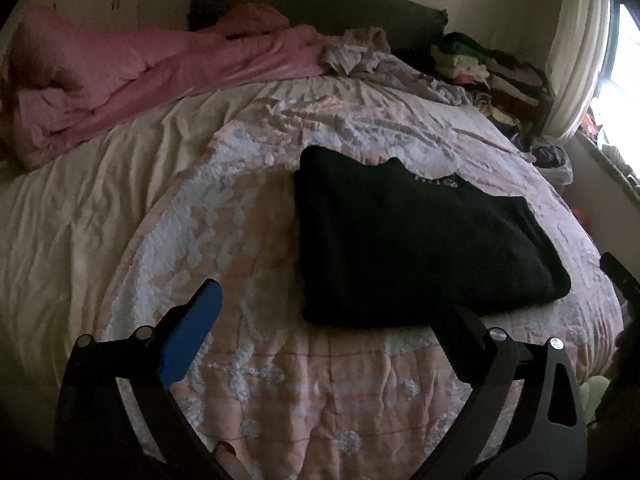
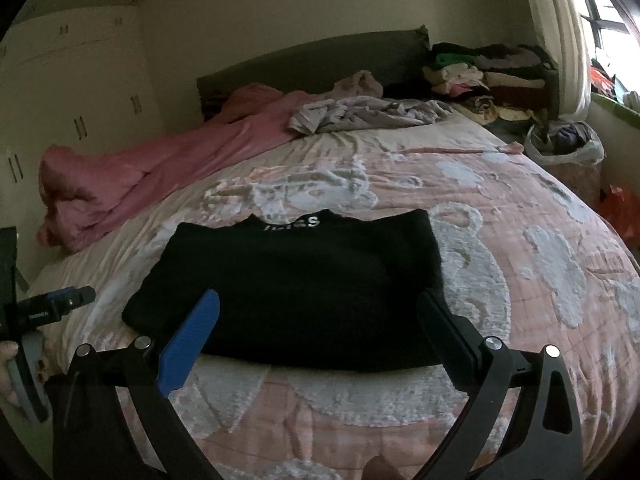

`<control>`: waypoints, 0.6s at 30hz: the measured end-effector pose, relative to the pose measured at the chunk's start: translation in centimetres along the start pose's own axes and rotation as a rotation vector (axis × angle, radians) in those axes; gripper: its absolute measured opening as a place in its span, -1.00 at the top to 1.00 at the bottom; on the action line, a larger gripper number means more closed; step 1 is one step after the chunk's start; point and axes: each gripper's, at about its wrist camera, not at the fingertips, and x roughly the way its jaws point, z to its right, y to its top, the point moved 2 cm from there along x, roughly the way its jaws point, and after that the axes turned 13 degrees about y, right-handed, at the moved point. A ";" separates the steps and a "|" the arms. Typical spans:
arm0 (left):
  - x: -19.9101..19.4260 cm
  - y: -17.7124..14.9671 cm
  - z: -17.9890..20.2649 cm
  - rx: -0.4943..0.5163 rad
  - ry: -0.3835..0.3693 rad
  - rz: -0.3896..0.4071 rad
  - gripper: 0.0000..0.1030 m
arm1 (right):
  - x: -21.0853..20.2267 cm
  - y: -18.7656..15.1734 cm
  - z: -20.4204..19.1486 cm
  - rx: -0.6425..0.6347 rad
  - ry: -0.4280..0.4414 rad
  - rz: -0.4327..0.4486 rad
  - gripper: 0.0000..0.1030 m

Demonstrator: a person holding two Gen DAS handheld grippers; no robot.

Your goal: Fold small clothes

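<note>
On quilted bedspread (image 2: 520, 240), black knit garment (image 2: 304, 280) (folded rectangular).

both wrist views sit low over the bed's (image 1: 100, 200) foot end, angled down toward the headboard (image 2: 312, 60). left view looks from left of the black garment (image 1: 400, 240); right view faces it squarely.

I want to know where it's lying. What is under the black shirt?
The folded black shirt lies on a pink and white quilt. The quilt part beneath it is covered, so anything there is hidden.
</note>
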 end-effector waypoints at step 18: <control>-0.3 0.4 -1.1 -0.027 0.012 0.021 -0.81 | 3.7 -0.4 -9.0 -0.163 0.085 -0.083 -0.91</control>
